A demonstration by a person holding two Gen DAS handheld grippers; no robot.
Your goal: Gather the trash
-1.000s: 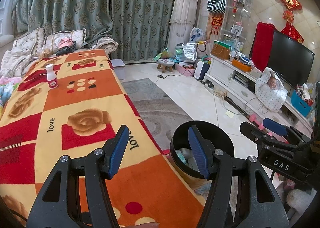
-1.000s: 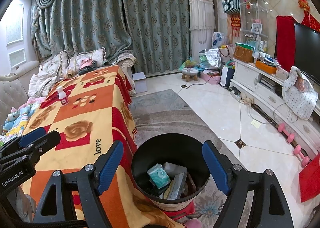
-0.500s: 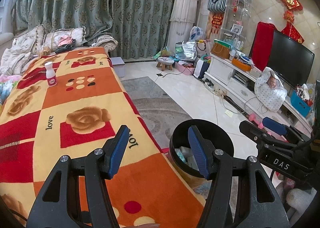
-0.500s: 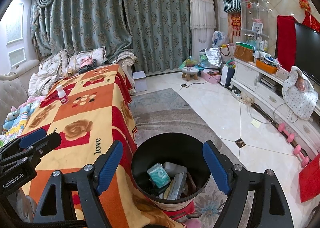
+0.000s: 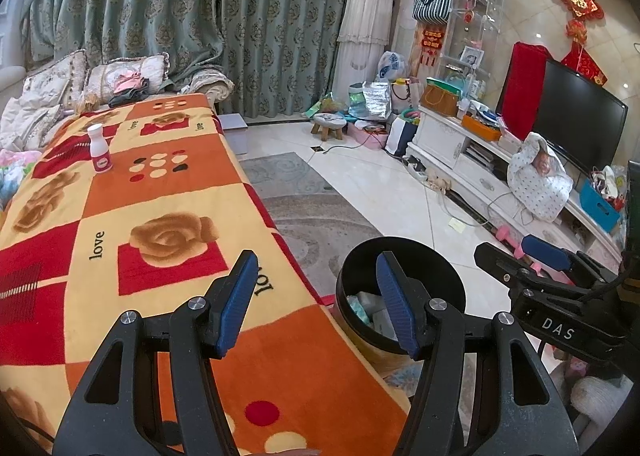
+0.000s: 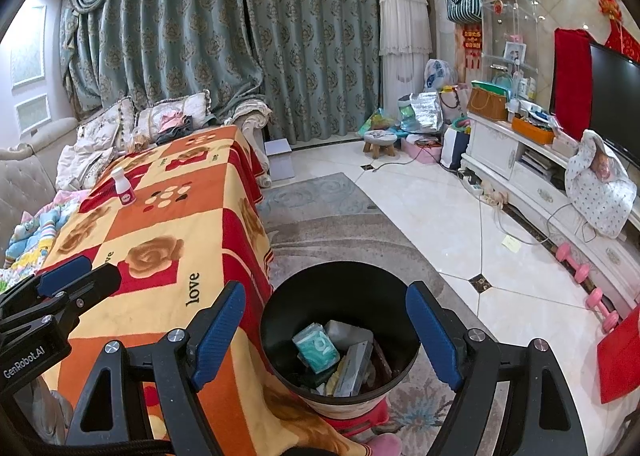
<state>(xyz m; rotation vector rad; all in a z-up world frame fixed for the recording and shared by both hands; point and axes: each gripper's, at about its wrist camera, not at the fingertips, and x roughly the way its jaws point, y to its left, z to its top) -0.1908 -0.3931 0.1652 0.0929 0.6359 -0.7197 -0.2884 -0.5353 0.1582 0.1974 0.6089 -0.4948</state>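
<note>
A small white bottle with a pink label [image 5: 99,149] stands upright far back on the orange and red patterned blanket [image 5: 152,191]; it also shows in the right wrist view [image 6: 124,187]. A black trash bin [image 6: 340,288] stands on the floor beside the blanket's edge and holds a teal packet [image 6: 316,346] and other wrappers. My left gripper [image 5: 314,302] is open and empty above the blanket's near edge. My right gripper [image 6: 326,332] is open and empty above the bin. The bin also shows in the left wrist view [image 5: 436,268].
A grey rug [image 6: 320,211] and tiled floor lie right of the blanket. A white TV cabinet [image 6: 532,175] with a TV runs along the right wall. Pink dumbbells [image 6: 588,284] lie by it. Pillows [image 6: 168,115] and curtains are at the back, a small stool [image 6: 378,141] near bags.
The left wrist view has shifted slightly, so the bottle and blanket sit a little further right and lower in view. Both grippers stay open and empty.
</note>
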